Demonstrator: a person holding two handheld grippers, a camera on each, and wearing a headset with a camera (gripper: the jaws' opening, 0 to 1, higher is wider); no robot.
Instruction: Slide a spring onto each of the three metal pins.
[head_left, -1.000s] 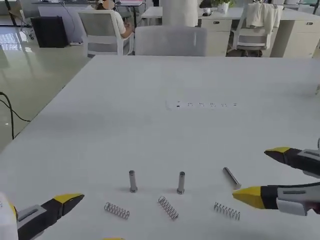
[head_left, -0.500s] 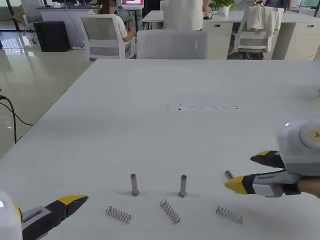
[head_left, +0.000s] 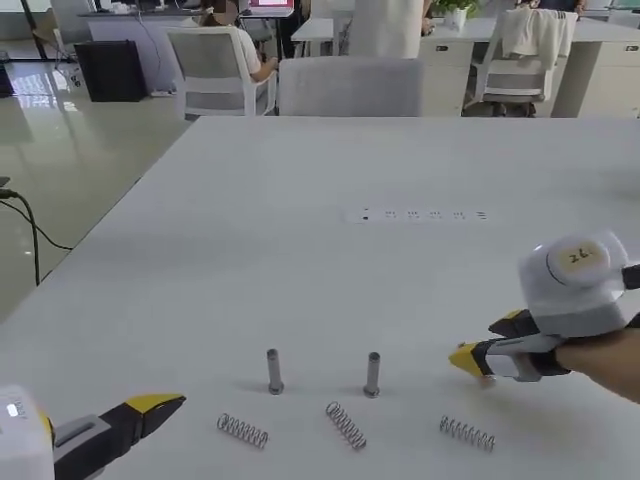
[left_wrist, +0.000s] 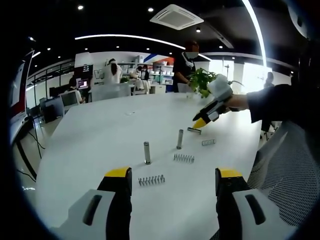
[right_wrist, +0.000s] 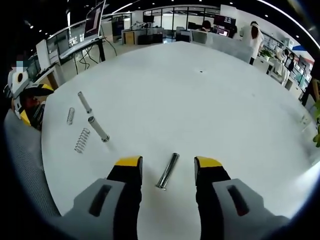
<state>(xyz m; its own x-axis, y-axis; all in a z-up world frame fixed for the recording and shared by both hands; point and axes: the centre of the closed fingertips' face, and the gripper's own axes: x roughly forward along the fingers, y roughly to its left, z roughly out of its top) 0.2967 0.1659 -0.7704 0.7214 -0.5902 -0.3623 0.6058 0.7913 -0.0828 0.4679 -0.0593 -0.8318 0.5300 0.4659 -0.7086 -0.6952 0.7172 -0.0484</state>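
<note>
Head view high, forward-down; gripper views low over table (head_left: 300, 250), sharing upright pins (head_left: 275, 371).

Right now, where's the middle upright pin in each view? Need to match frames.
Head view: middle pin stands at lower centre, slightly right.
Left gripper view: middle pin is near the centre, the farther of the two standing ones.
Right gripper view: middle pin is left of centre, looking tilted, the nearer one.
Shared landmark: the middle spring lying next to it.

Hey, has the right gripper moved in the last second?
Yes. The right gripper has come left, closer to the right-hand upright pin, and its open jaws now flank the lying pin.
</note>
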